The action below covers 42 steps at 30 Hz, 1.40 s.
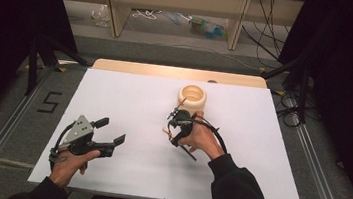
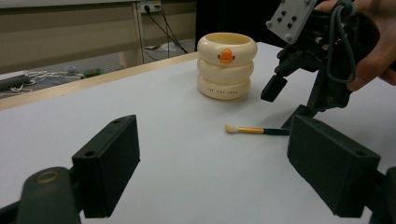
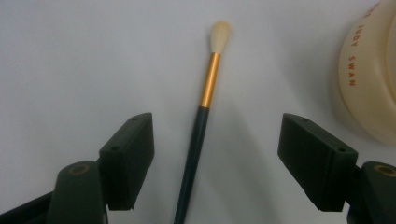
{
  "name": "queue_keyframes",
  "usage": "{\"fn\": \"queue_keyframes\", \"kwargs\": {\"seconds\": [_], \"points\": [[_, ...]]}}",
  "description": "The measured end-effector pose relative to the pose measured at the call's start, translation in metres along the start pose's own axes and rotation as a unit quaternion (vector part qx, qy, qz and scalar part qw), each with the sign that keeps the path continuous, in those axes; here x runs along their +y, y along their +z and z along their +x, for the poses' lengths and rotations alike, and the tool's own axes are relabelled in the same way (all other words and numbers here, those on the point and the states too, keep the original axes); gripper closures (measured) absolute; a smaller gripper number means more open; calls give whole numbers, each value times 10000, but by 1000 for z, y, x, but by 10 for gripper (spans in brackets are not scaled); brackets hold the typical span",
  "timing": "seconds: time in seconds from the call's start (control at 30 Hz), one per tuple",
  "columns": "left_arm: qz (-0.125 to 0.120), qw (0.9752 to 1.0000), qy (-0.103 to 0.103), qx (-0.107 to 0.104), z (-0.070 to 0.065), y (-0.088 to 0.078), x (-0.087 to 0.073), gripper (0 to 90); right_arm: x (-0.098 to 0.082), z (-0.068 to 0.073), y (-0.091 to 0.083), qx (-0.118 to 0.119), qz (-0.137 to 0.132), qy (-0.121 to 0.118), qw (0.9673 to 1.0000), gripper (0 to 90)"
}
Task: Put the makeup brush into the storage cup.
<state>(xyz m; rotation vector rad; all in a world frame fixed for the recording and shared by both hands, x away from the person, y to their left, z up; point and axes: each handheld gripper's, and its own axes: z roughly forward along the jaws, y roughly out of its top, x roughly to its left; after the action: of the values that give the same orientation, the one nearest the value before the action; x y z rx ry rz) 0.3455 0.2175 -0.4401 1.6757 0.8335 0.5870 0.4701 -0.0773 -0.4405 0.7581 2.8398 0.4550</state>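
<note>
A thin brush [image 3: 208, 88] with a dark green handle, gold ferrule and cream bristles lies flat on the white table. My right gripper [image 3: 218, 161] hangs over it, open, one jaw on each side of the handle and neither touching it. A cream holder [image 1: 192, 99] of stacked rings with an orange duck bill stands upright just beyond the brush. In the left gripper view the brush [image 2: 254, 130] lies in front of the holder [image 2: 226, 70], under the right gripper [image 2: 287, 105]. My left gripper [image 1: 112, 130] rests at the near left, open and empty.
The white tabletop [image 1: 129, 99] ends in a wooden strip [image 1: 177, 72] at the far edge. Metal rails [image 1: 317, 171] run along both sides on the floor. Beyond the table are wooden shelf legs [image 1: 116, 17] and loose cables [image 1: 267, 39].
</note>
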Motion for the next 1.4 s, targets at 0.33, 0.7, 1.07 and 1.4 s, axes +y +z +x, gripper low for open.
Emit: {"fn": "queue_keyframes", "kwargs": {"seconds": [0.33,0.7,1.07,1.4], "points": [[68,10000,-35,-5,0,1,0,167,1,-4,9,70,241,40,9997,302],[76,10000,-14,-22,-1,1,0,167,4,-4,14,178,378,134,9990,343],[72,10000,1,-24,-1,1,0,166,6,-6,17,352,426,228,9982,405],[58,10000,10,-11,-1,1,0,166,7,-5,19,455,515,218,9974,495]]}}
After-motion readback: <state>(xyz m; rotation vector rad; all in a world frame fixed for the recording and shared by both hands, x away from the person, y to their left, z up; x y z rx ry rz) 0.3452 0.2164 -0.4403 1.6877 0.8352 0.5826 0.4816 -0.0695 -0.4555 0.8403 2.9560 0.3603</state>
